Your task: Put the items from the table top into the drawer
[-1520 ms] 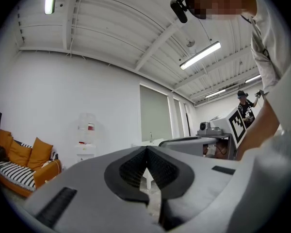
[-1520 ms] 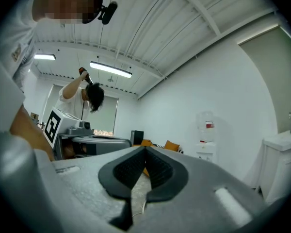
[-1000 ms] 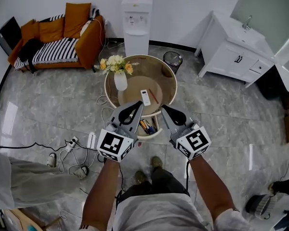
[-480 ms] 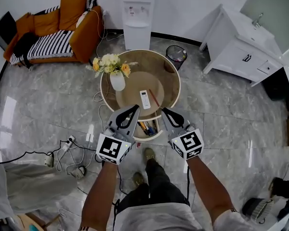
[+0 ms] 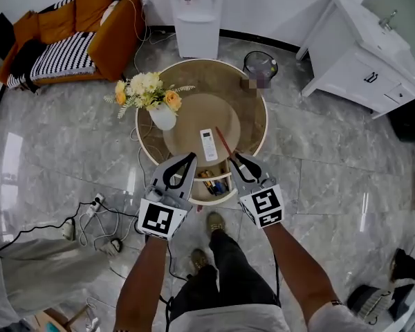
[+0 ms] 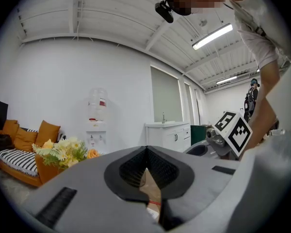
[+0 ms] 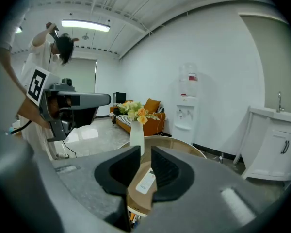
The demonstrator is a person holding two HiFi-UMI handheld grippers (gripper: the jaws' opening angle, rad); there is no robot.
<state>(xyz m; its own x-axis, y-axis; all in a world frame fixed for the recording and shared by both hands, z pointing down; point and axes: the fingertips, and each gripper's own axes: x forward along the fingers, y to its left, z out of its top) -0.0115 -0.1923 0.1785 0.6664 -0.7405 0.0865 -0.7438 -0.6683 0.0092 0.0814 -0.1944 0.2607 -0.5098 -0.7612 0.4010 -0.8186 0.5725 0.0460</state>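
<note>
Flanking open drawer (image 5: 223, 194) at round table's (image 5: 252, 109) near edge — left gripper (image 5: 191, 158) clenched, empty; right gripper (image 5: 237, 157) just opening, jaws slightly apart, nothing between; remote (image 5: 208, 144) farther on tabletop.

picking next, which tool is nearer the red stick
Right. The right tool, its empty jaws just opening, is beside the red stick; the left tool is across the remote from it.

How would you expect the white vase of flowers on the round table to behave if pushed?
The white vase looks tall and narrow, with a wide bouquet on top, so it may tip easily. Its smooth white surface suggests ceramic, likely slippery and breakable.
</note>
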